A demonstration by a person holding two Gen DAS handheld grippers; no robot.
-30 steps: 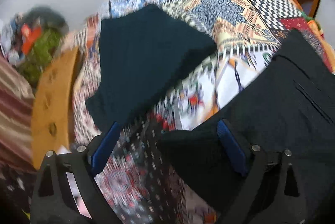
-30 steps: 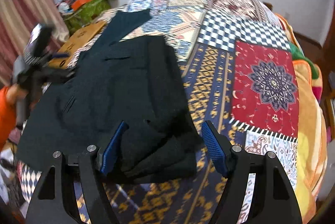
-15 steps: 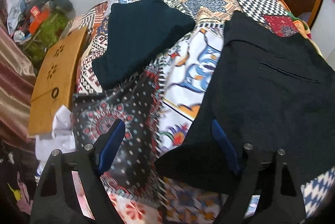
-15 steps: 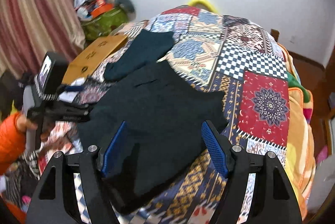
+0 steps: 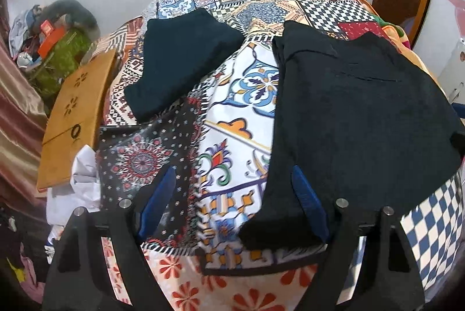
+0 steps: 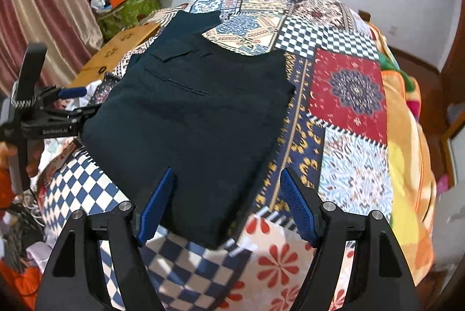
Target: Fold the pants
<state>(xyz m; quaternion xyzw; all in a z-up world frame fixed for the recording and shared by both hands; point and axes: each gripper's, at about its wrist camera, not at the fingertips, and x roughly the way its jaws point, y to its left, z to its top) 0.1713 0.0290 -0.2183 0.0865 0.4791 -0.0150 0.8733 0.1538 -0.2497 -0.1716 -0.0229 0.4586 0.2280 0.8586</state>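
While both grippers hover at the near edge, the patchwork bedspread fills most of each view, its panels checked, floral and medallion-printed. On it lie the dark pants, folded into a compact, roughly rectangular stack, flat and smooth, with a flapped back pocket at 11 o'clock and a welt pocket seam just below it. A second folded dark garment lies apart at 10 o'clock from the pants. A wooden board sits off the bed's side at 9 o'clock. The left gripper is released, fingers spread, nothing between them. The right gripper is likewise released, fingers straddling the pants' near corner without clamping.
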